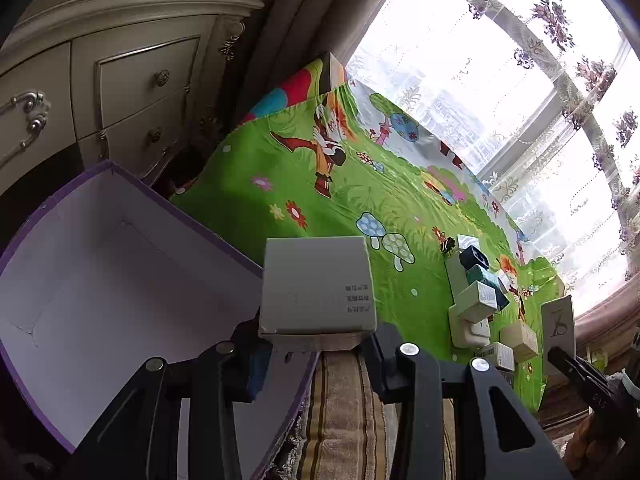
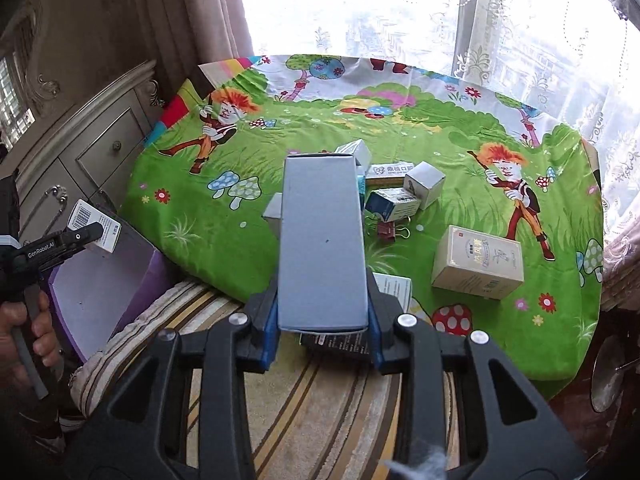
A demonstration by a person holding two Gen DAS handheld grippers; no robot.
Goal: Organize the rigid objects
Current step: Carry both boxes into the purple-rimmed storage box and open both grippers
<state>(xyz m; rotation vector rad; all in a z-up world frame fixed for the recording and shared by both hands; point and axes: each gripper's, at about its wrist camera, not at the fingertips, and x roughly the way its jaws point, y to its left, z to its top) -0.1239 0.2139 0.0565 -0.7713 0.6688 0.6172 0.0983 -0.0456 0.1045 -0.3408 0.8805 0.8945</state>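
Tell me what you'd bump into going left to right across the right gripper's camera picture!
left gripper holding a barcode box → purple bin → tall grey box in the right gripper → beige box

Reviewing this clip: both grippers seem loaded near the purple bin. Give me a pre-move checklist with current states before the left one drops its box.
1. Left gripper shut on the white box: ok.
2. White box over the purple bin opening: cannot tell; in the left wrist view it sits at the bin's near rim.
3. Bin interior free of obstructions: ok, only bare white walls and floor show.
4. Right gripper shut on the tall grey box: ok.
5. Right gripper clear of the bin: ok, it is over the striped cushion at the edge of the green cartoon cloth.
6. Boxes left to sort: not ok, several remain on the cloth.
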